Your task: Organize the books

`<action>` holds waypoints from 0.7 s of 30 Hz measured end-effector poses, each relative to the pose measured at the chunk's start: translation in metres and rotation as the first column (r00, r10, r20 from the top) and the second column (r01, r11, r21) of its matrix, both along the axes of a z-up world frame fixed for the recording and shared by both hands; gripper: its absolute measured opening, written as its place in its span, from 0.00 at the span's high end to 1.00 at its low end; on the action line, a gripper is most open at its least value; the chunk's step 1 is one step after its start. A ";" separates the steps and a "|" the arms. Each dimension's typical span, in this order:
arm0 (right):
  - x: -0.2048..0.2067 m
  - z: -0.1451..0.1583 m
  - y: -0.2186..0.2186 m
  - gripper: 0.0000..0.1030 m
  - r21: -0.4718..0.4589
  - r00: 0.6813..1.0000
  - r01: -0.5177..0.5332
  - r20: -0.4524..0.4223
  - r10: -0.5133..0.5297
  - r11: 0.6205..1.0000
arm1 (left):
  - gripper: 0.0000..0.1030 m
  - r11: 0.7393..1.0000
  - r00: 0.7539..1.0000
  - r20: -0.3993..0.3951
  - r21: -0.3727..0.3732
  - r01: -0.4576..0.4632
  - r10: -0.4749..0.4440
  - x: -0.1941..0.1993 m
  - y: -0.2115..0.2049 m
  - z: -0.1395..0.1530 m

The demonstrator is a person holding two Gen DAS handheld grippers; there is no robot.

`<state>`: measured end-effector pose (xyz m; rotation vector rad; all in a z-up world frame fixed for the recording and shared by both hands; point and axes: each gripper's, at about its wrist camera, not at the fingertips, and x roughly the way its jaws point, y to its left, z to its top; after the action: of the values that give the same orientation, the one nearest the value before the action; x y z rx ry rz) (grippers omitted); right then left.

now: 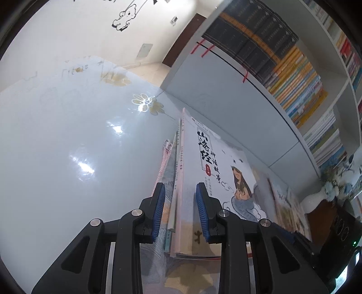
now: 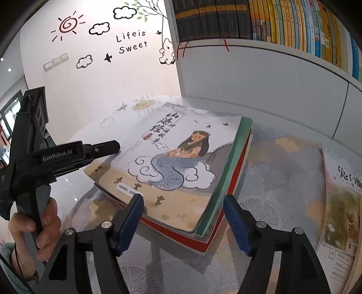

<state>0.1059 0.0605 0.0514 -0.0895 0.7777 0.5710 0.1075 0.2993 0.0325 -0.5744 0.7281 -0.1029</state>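
Observation:
A stack of thin picture books (image 2: 176, 171) lies on a patterned mat, topped by a white book with a mermaid on its cover (image 1: 217, 171). My left gripper (image 1: 179, 210) is open, its blue pads either side of the stack's left edge; in the right wrist view it (image 2: 108, 147) reaches in from the left at that edge. My right gripper (image 2: 183, 224) is open, its blue pads straddling the stack's near corner without pressing it. Another picture book (image 2: 341, 203) lies flat at the far right.
A white bookcase (image 2: 260, 74) with dark and coloured book spines (image 2: 282, 20) stands right behind the stack. The glossy table top (image 1: 67, 135) stretches to the left. A white vase with flowers (image 1: 316, 201) and a black device (image 1: 339, 228) stand to the right.

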 end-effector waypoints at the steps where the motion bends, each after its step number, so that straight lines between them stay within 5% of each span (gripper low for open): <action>1: -0.001 0.000 -0.001 0.31 -0.002 1.000 0.007 0.006 -0.007 1.000 | 0.75 1.000 1.000 0.000 -0.006 0.000 0.000 0.000 0.001 -0.001; 9: -0.019 -0.007 -0.043 0.27 0.035 0.986 0.149 -0.085 -0.146 0.988 | 0.75 0.999 1.000 0.014 0.042 0.003 -0.003 -0.003 -0.006 0.005; 21: -0.153 -0.006 -0.185 0.27 0.005 0.954 0.280 -0.115 -0.278 0.960 | 0.75 0.993 0.993 0.078 0.068 -0.094 0.088 -0.023 -0.005 0.037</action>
<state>-0.0473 -0.1246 0.0453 0.0729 0.8775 0.3170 0.0840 0.2939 0.0691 -0.5321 0.6295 -0.0138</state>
